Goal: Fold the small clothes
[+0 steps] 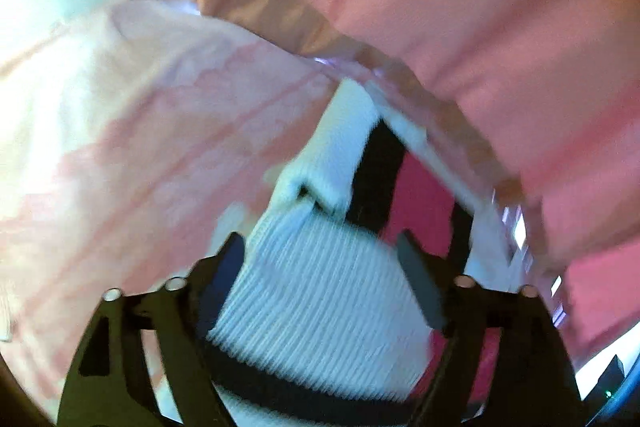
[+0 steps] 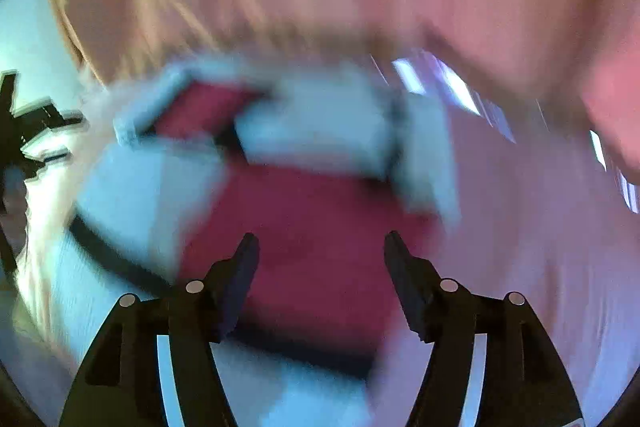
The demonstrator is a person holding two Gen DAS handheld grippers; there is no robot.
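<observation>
A white ribbed garment with black bands, most likely a sock, is taken as the landmark. In the left wrist view it lies between the fingers of the left gripper, whose jaws stand wide apart; the ribbed cloth fills the gap, but whether the pads press on it cannot be told, and it looks released rather than clamped. Beyond the sock, a pale pink cloth is spread to one side and a deeper pink cloth rises behind it. A dark red surface shows just beside and beneath the sock.

In the right wrist view, heavily blurred, the right gripper is seen with its jaws apart and nothing between them; only the dark red surface lies ahead, with the white garment beyond the fingertips and to the side.

The step in hand is judged to be a release or a regrip between folds of the sock. For the next move, a free edge of the sock would need to be found and pinched cleanly, without the pink cloths being caught.

No container can be made out in either view.
</observation>
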